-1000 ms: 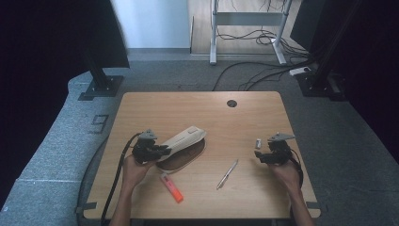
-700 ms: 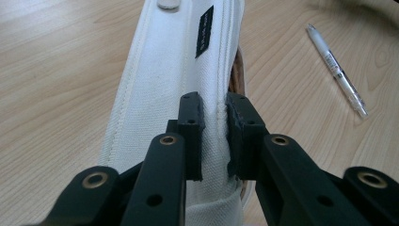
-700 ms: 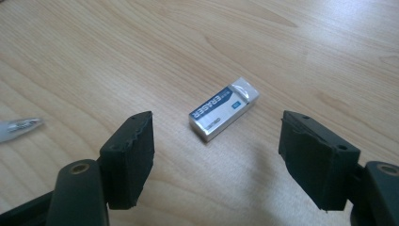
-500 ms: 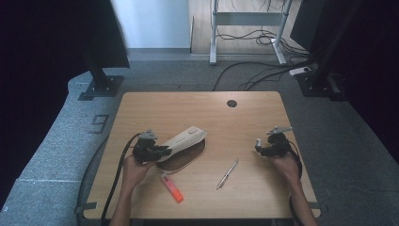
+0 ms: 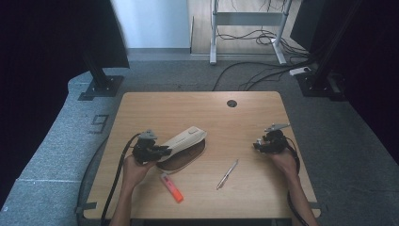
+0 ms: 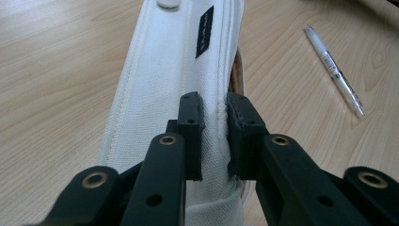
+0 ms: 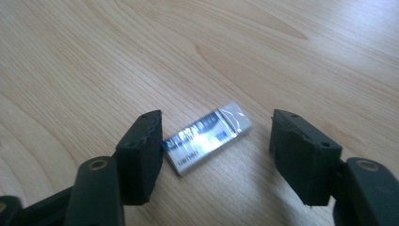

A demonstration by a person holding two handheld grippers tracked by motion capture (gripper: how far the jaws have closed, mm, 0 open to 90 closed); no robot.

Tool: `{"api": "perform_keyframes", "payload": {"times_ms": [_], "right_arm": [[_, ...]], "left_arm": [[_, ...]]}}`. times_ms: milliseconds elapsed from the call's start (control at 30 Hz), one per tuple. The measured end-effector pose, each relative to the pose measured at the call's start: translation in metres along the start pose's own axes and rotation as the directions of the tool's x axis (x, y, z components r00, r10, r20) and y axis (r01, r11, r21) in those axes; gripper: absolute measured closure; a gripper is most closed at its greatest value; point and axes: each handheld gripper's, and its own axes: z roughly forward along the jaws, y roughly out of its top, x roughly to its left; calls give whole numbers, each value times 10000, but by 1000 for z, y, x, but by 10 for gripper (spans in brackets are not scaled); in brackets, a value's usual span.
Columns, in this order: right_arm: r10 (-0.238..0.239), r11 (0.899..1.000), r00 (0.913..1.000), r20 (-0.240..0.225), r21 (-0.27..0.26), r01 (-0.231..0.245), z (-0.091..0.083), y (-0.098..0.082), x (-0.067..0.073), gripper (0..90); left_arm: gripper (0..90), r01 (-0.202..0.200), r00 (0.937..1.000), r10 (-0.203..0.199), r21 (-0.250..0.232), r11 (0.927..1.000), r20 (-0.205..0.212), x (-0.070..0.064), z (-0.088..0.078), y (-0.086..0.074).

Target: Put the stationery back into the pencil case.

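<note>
While the left claw (image 5: 157,151) is clenching the edge of a white fabric pencil case (image 5: 184,140), the case is lying at the left-centre of the wooden surface (image 5: 197,106), its long body angling away toward the far right. In the left gripper view the two black jaws are pinching a stitched seam of the white canvas (image 6: 160,80) between them, and a small dark label is showing farther along the cloth; a brown lining is peeking out at the right of the seam. Under the lifted white flap, in the high view, the brown inside of the case is resting flat on the wood.

Just near of the case, an orange marker (image 5: 171,187) is lying on the surface, apart from the person's left hand (image 5: 134,165). Further right, a slim clear pen (image 5: 227,173) is lying diagonally, well apart from both claws; the left gripper view is also catching it (image 6: 335,70) to the right of the case.

At the right side, the right claw (image 5: 257,144) is hovering low over the wood with its jaws released but having just been closing. In the right gripper view a small eraser in a printed sleeve (image 7: 207,137) is lying flat between them; its left end is sitting just beside the left jaw, while the right jaw is standing apart from it.
</note>
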Motion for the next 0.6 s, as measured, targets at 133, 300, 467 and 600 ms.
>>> {"api": "perform_keyframes", "payload": {"times_ms": [133, 300, 467, 600], "right_arm": [[-181, 9998, 9998, -67, 39, 182, 1, 2, 2, 437], [-149, 9998, 9999, 8, 89, 149, 0, 2, 3, 453], [-10, 10000, 9998, 190, 61, 9, -2, 0, 4, 460], [60, 10000, 9999, 160, 24, -60, -5, 0, 4, 461]], "left_arm": [[768, -13, 10000, 13, 7, 10000, 13, 0, 0, 0], [768, -17, 10000, 17, 12, 10000, 12, 0, 0, 0], [768, -24, 10000, 24, 20, 10000, 6, 0, 0, 0], [768, -14, 10000, 14, 19, 10000, 16, 0, 0, 0]]}}
